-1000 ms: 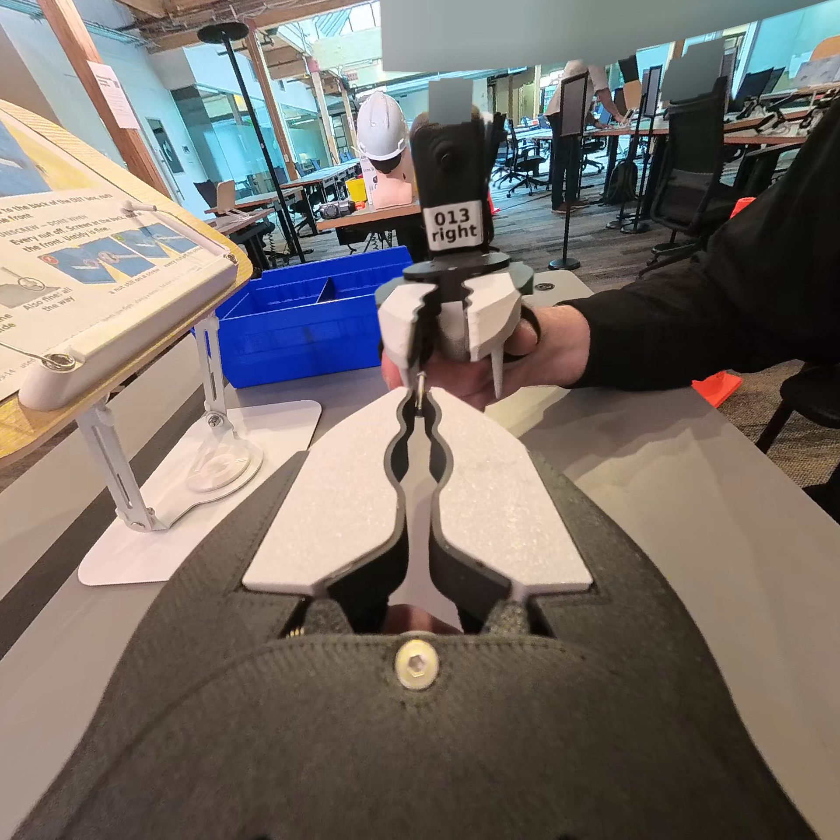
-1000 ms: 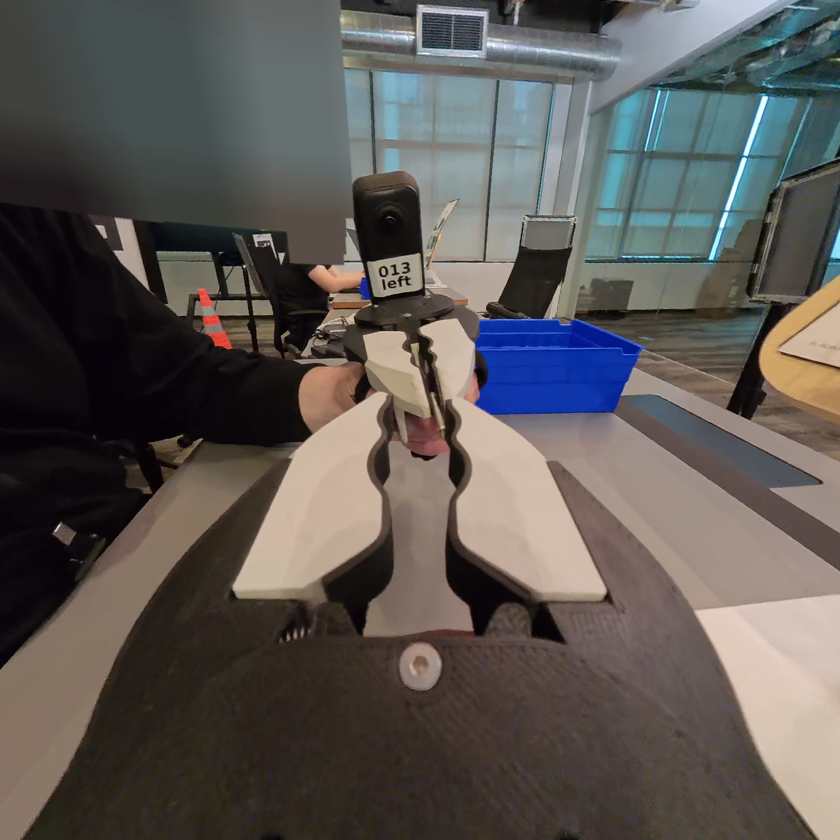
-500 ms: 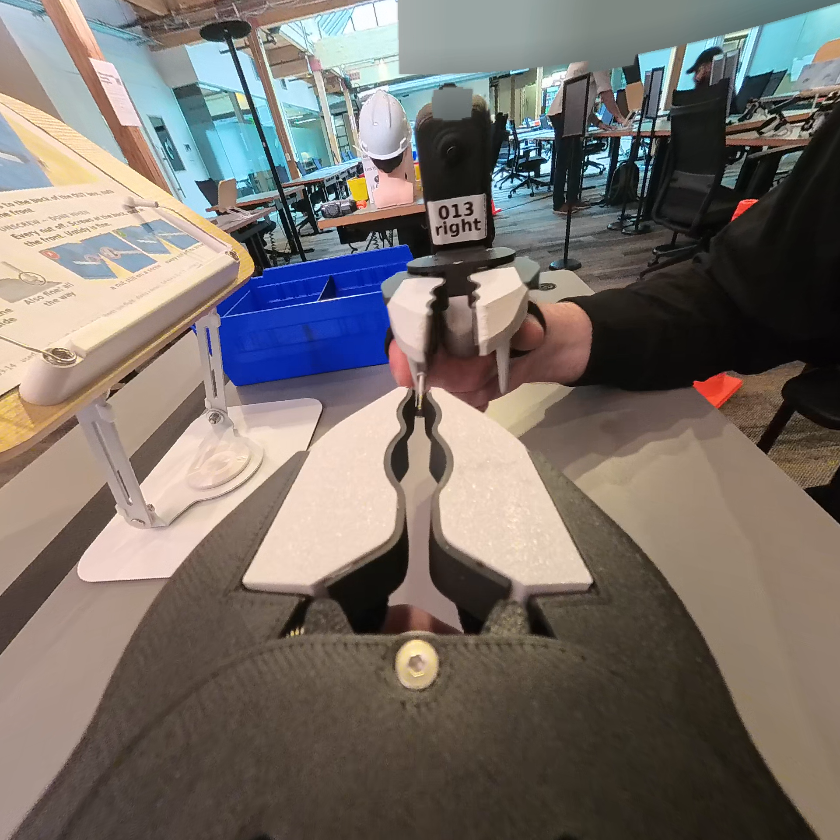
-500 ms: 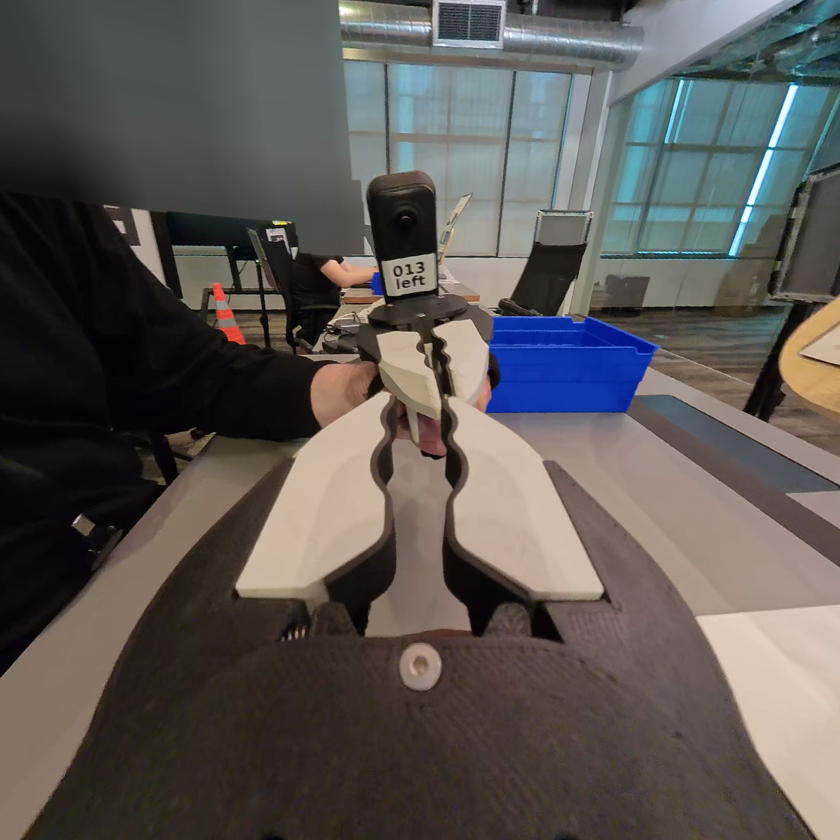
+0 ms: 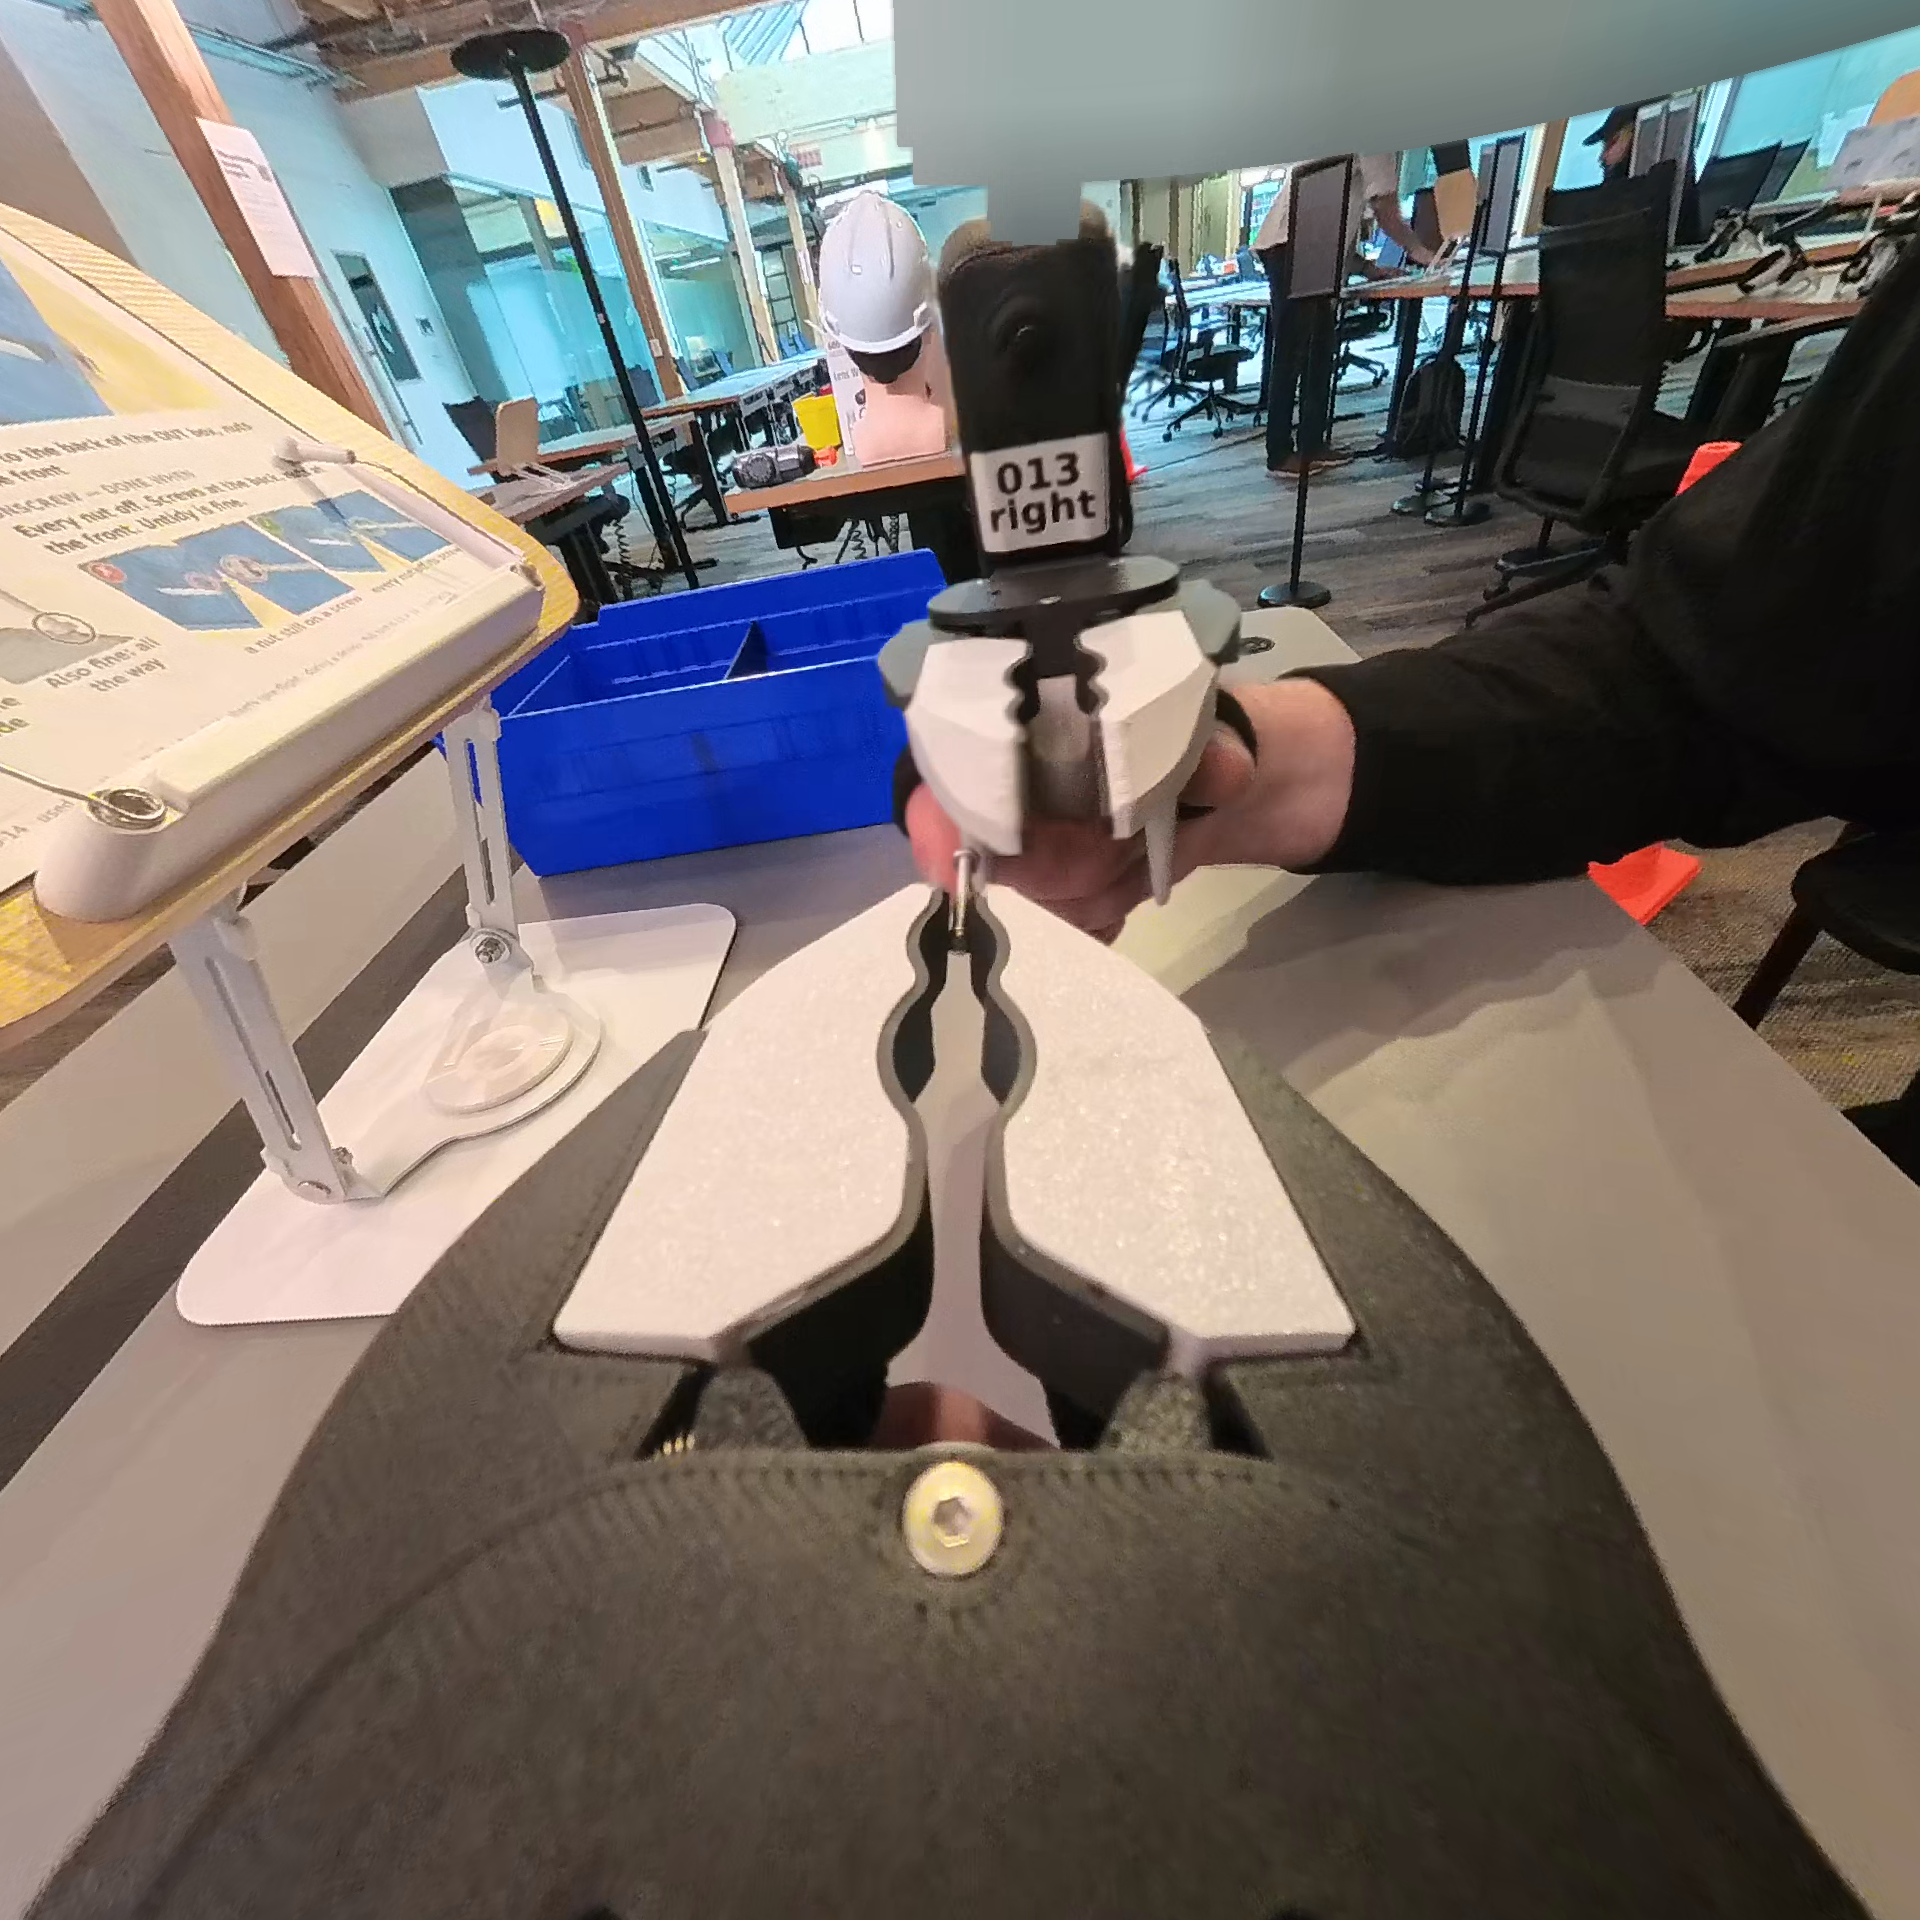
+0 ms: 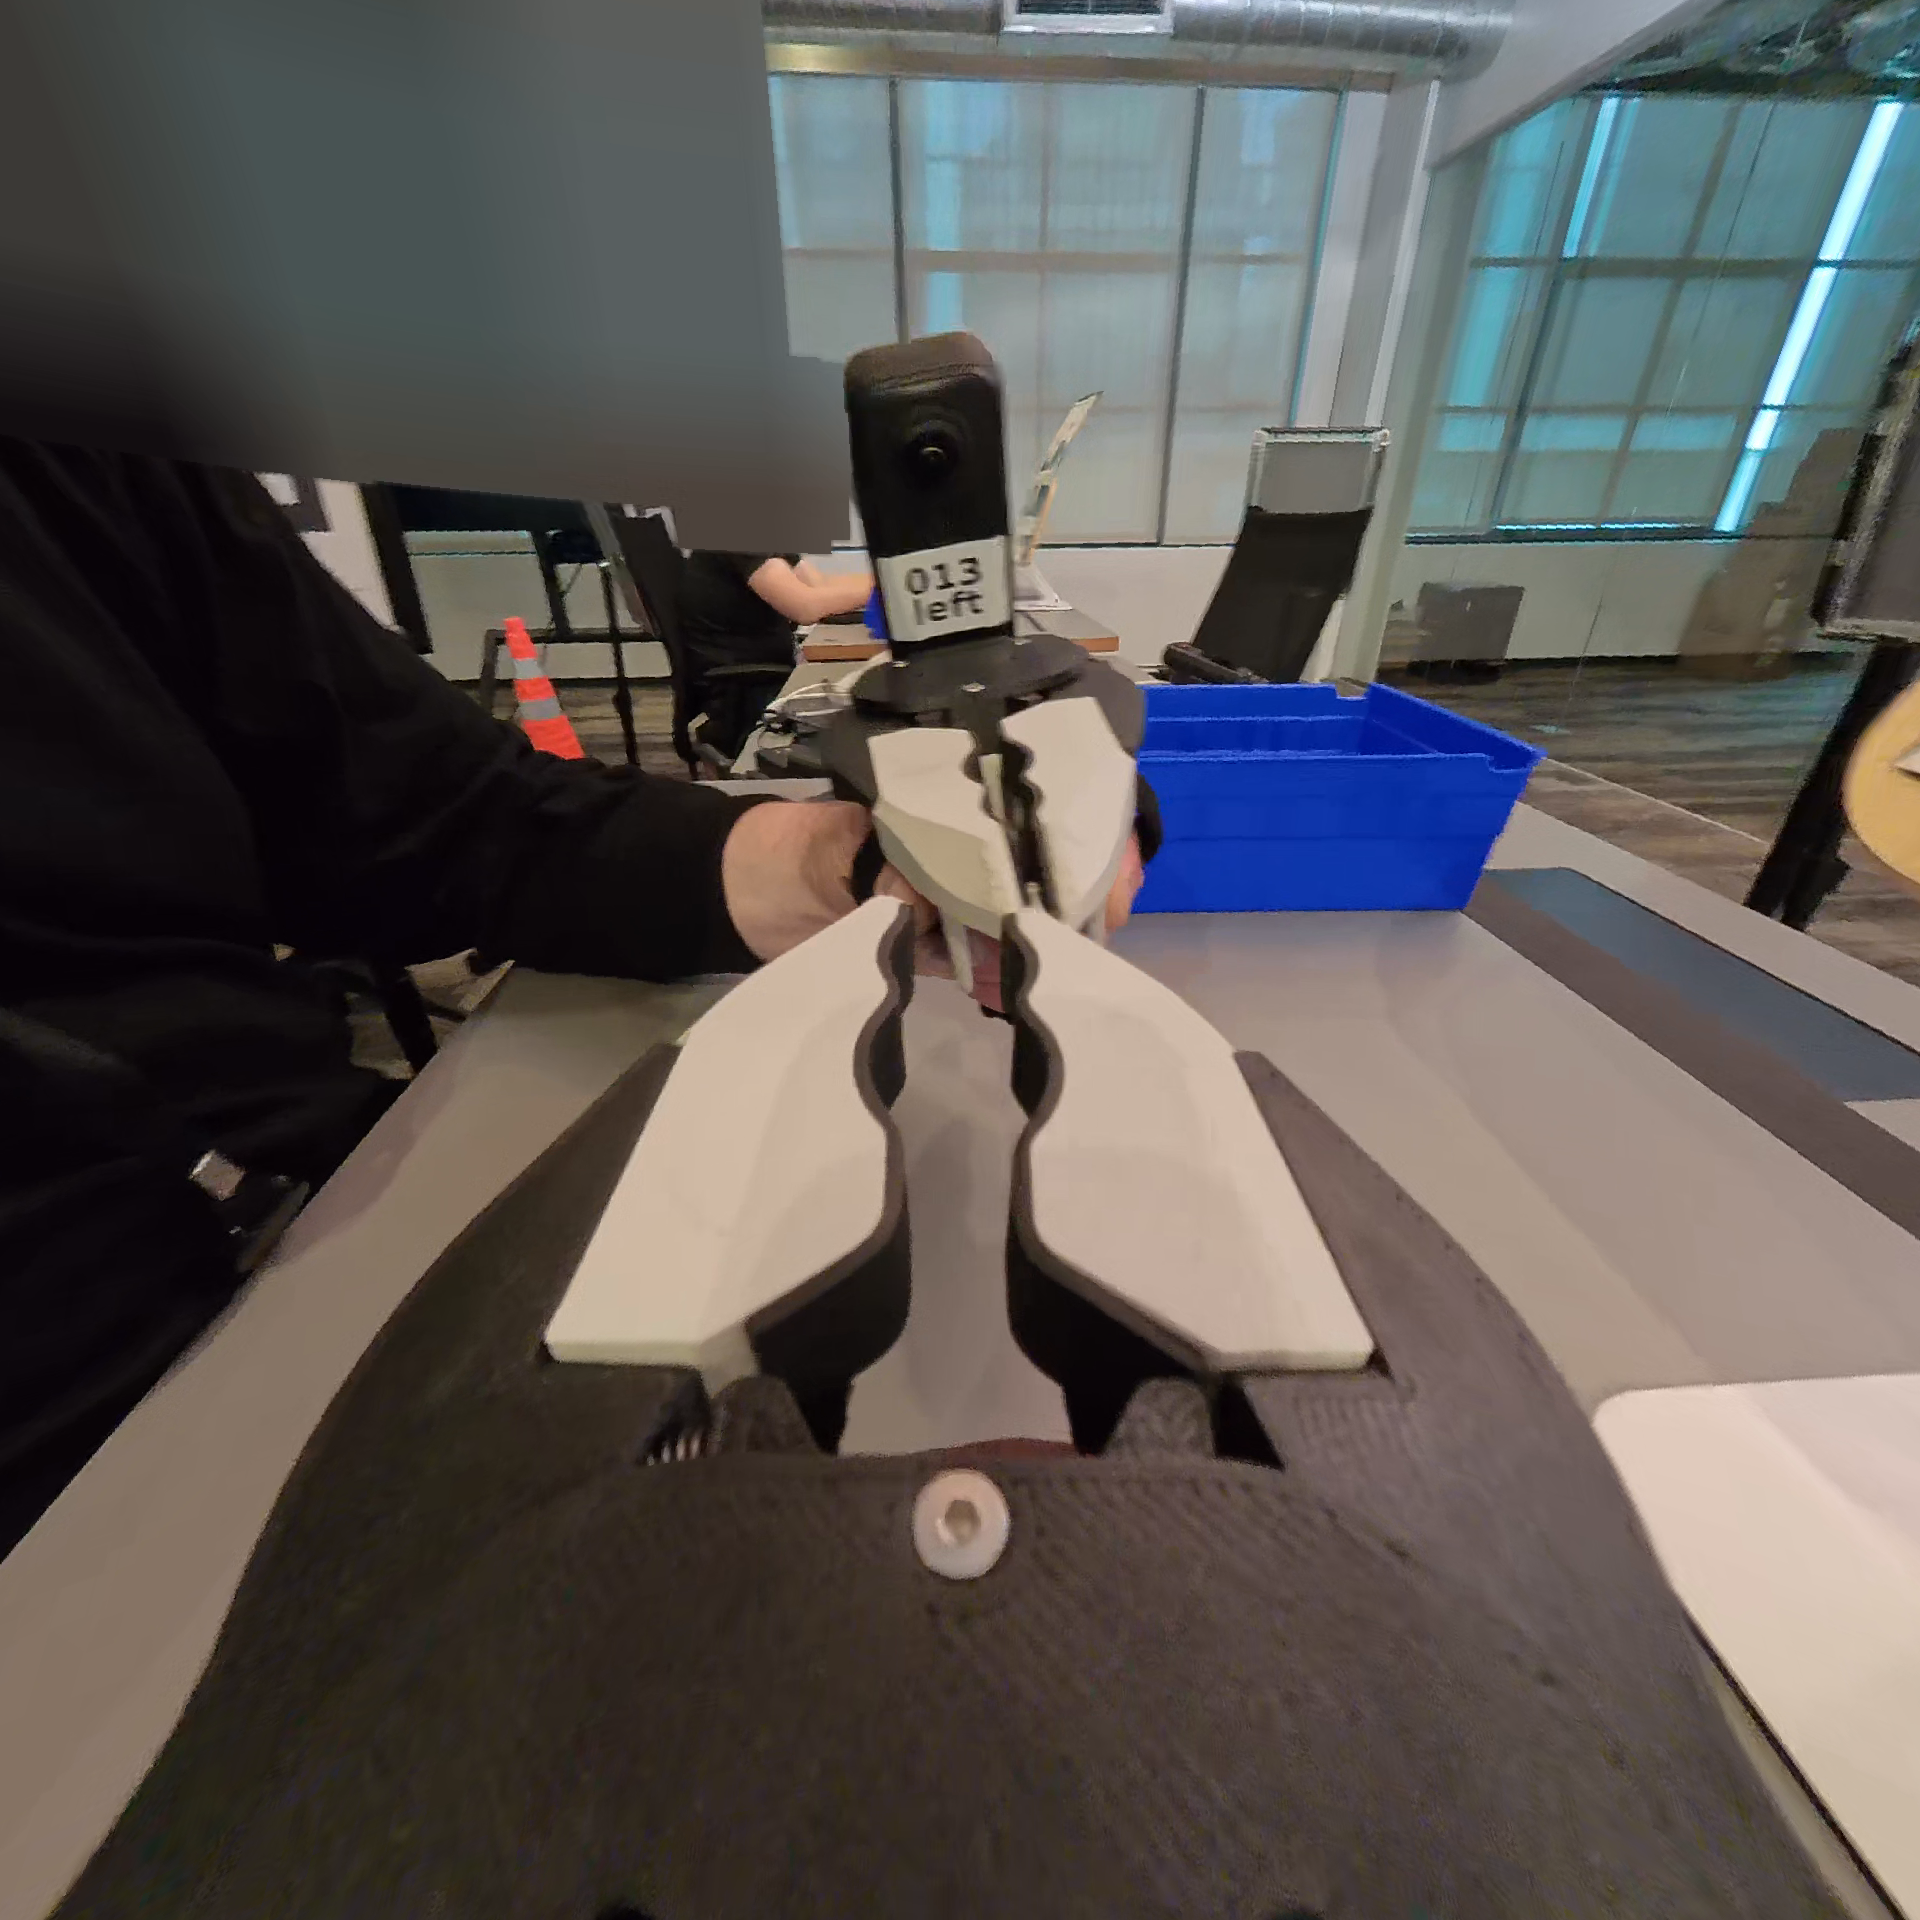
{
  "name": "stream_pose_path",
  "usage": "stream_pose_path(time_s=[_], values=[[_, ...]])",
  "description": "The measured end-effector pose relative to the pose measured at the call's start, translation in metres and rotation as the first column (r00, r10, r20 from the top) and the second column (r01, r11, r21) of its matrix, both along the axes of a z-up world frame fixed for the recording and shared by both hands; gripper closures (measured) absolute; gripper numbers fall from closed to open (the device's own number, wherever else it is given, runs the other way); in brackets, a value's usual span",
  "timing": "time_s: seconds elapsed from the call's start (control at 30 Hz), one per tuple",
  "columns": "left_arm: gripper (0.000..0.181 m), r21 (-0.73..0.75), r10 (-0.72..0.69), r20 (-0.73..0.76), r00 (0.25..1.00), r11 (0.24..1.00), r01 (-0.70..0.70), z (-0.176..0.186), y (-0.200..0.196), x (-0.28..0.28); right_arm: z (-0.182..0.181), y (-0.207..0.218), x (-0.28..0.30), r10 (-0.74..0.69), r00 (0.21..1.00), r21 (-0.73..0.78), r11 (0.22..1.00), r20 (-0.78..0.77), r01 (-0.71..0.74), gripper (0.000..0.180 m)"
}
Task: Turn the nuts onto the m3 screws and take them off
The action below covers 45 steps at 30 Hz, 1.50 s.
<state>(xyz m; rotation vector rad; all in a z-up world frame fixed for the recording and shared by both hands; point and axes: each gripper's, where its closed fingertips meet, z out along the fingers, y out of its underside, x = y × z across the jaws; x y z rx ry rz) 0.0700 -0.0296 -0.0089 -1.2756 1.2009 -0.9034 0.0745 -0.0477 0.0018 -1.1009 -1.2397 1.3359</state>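
In the left wrist view my left gripper (image 5: 958,914) is shut on a small silver M3 screw (image 5: 962,894), which sticks out from its tips toward the right gripper (image 5: 1062,862). The right gripper faces it from just beyond, held in a hand, its two white fingers apart; one fingertip (image 5: 966,821) touches the screw's far end. I cannot make out a nut. In the right wrist view my right gripper (image 6: 956,930) is open, and the tips of the shut left gripper (image 6: 987,925) sit between its fingers.
A blue divided bin (image 5: 707,748) stands on the grey table (image 5: 1455,1143) behind the grippers; it also shows in the right wrist view (image 6: 1320,821). A tilted instruction board (image 5: 260,644) on a white stand (image 5: 457,1091) is at the left. Office desks and chairs lie beyond. The grippers are tip to tip, or close to it.
The screw stays clamped in the left gripper. The right gripper has shifted and turned slightly at the screw's end, and its fingers stand a little closer together.
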Motion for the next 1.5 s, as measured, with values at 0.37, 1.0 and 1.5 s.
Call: stream_pose_path(time_s=[0.37, 1.0, 1.5], values=[[0.178, 0.001, 0.001, 0.006, 1.0, 1.0, -0.001, 0.001, 0.0, -0.001, -0.011, 0.011, -0.003, -0.043, 0.998, -0.031, 0.999, 0.052, 0.045, 0.152], [0.178, 0.0, 0.002, 0.012, 1.0, 1.0, -0.002, 0.002, 0.0, -0.001, -0.012, 0.012, -0.002, -0.042, 0.998, -0.035, 0.998, 0.051, 0.044, 0.152], [0.177, -0.015, -0.004, 0.013, 1.0, 1.0, 0.004, -0.002, 0.002, -0.001, 0.002, 0.007, 0.004, -0.029, 0.999, -0.002, 1.0, -0.017, 0.029, 0.158]])
